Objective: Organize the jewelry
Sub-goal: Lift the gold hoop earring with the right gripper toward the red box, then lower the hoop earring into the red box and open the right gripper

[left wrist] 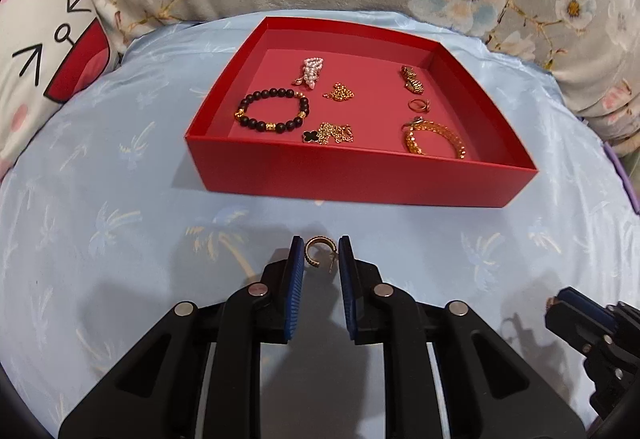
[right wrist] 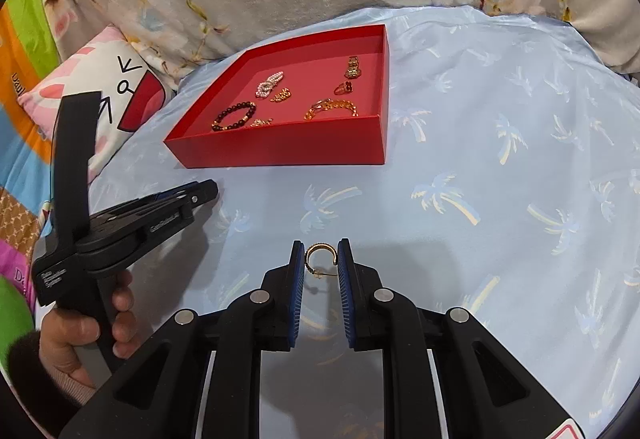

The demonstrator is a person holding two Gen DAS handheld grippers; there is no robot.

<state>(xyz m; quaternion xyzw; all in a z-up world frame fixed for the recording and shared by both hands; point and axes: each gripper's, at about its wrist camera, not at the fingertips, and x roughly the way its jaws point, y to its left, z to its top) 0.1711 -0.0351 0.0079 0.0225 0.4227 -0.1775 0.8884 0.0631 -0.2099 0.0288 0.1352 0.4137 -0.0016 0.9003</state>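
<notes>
Left tongs [left wrist: 321,248] and right tongs [right wrist: 320,252] each pinch one hoop earring [left wrist: 316,251]. Seven pieces lie in one red tray [left wrist: 360,175], mid-frame.

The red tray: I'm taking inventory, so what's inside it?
The red tray holds a dark bead bracelet, pearl piece, gold chains, ring and gold bracelet. Its near wall hides little.
</notes>
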